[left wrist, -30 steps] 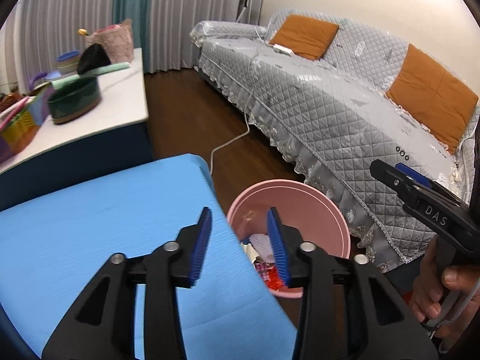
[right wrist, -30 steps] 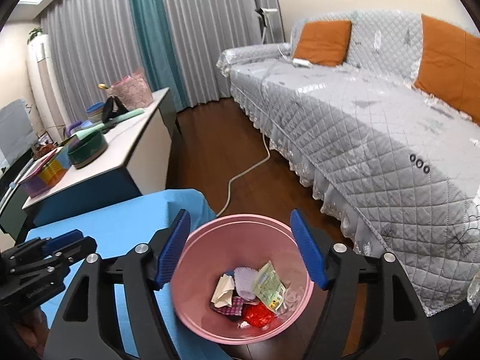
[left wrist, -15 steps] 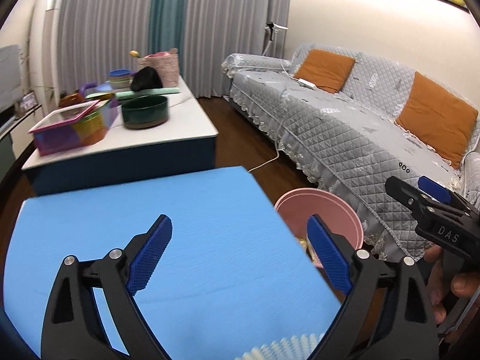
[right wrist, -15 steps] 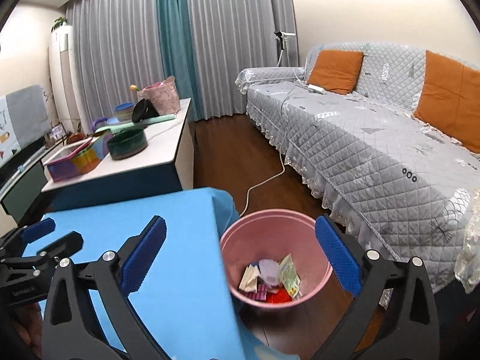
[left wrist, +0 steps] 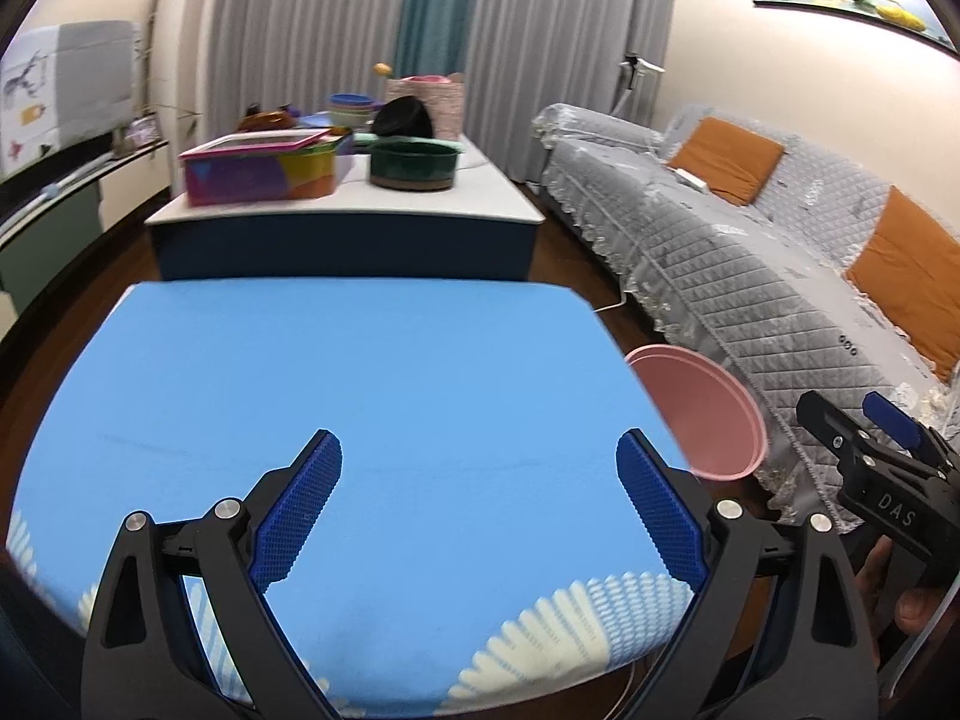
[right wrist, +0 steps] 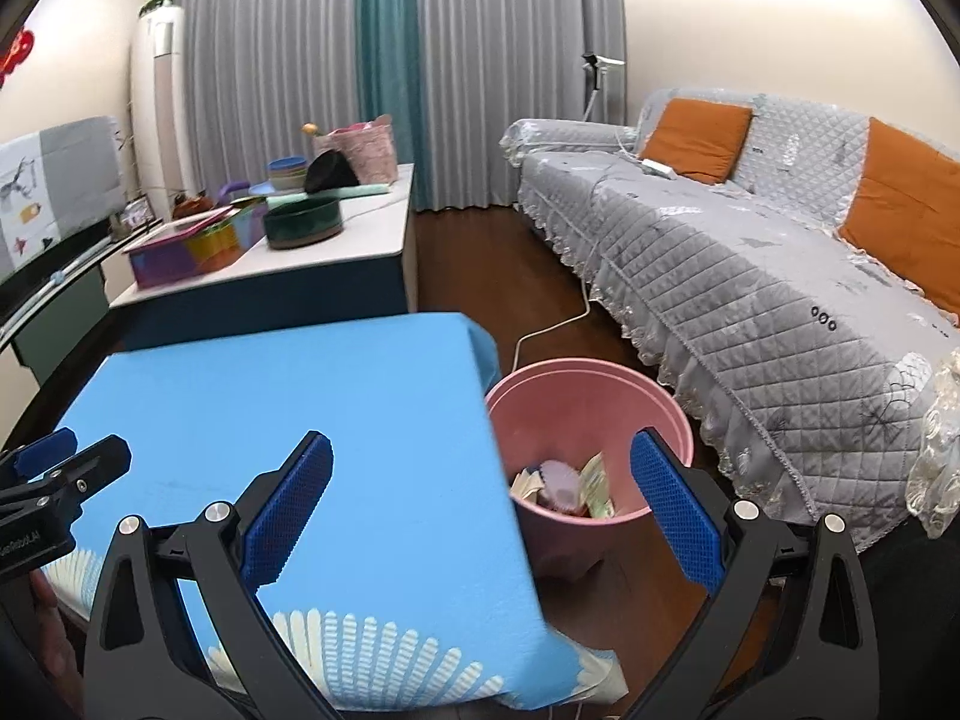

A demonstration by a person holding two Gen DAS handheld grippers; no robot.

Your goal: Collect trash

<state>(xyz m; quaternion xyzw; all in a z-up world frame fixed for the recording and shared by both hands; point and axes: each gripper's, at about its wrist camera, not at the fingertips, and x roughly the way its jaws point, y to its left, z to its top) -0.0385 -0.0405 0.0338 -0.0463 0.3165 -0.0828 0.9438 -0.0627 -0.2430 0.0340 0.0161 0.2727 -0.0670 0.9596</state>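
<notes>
Pink bin [right wrist: 660, 402] (trash [right wrist: 570, 480] inside) beside blue table [right wrist: 270, 390].

Bin [right wrist: 588, 414] right of table [right wrist: 288, 396]

In front of you stands a worktop [left wrist: 360, 360] under a blue cloth with a white pattern at its near edge. Behind it you see a low white table [right wrist: 360, 240] with a dark blue base. On it sit a colourful box with a pink rim [left wrist: 258, 171], a dark green bowl [left wrist: 413, 165], a black round object [left wrist: 402, 117], stacked bowls [left wrist: 351, 108] and a pink basket [right wrist: 366, 150]. To your right is a sofa [right wrist: 750, 276] with a grey quilted cover and orange cushions [right wrist: 696, 138]. A white cable [right wrist: 558, 324] lies on the dark wooden floor [right wrist: 474, 252]. Grey and teal curtains [right wrist: 384, 72] hang at the back.
</notes>
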